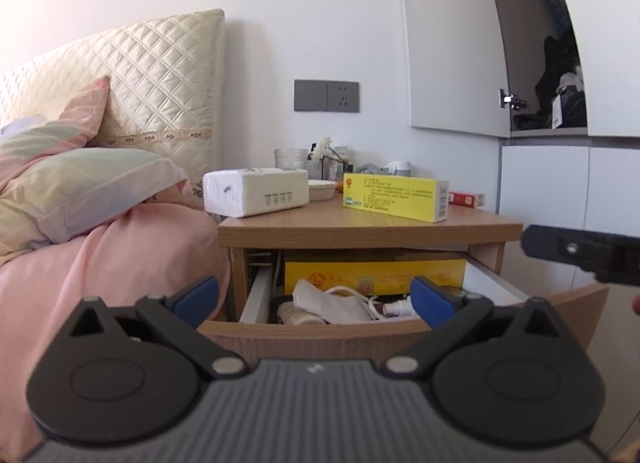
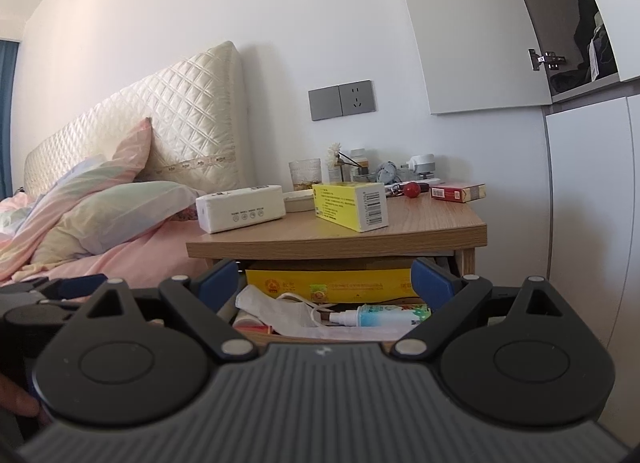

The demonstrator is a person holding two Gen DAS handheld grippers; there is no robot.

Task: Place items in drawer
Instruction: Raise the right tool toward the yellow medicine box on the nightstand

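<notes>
The nightstand drawer (image 1: 312,329) is pulled open; inside lie a yellow box (image 1: 372,273), a white face mask (image 2: 288,313) and a small spray bottle (image 2: 384,315). On the nightstand top (image 1: 360,219) stand a yellow medicine box (image 1: 394,197), a white tissue pack (image 1: 256,191) and a red cigarette pack (image 2: 458,191). My left gripper (image 1: 314,297) is open in front of the drawer, with nothing between its blue fingers. My right gripper (image 2: 324,283) is also open and empty, facing the drawer from the right. Part of the right gripper's body (image 1: 584,255) shows in the left wrist view.
A bed with pink bedding (image 1: 100,263) and pillows (image 1: 80,183) lies left of the nightstand. Small jars, a glass (image 2: 305,174) and a red ball (image 2: 412,189) crowd the nightstand's back. A wall socket (image 1: 326,95) sits above. White cabinets (image 2: 588,203) stand right.
</notes>
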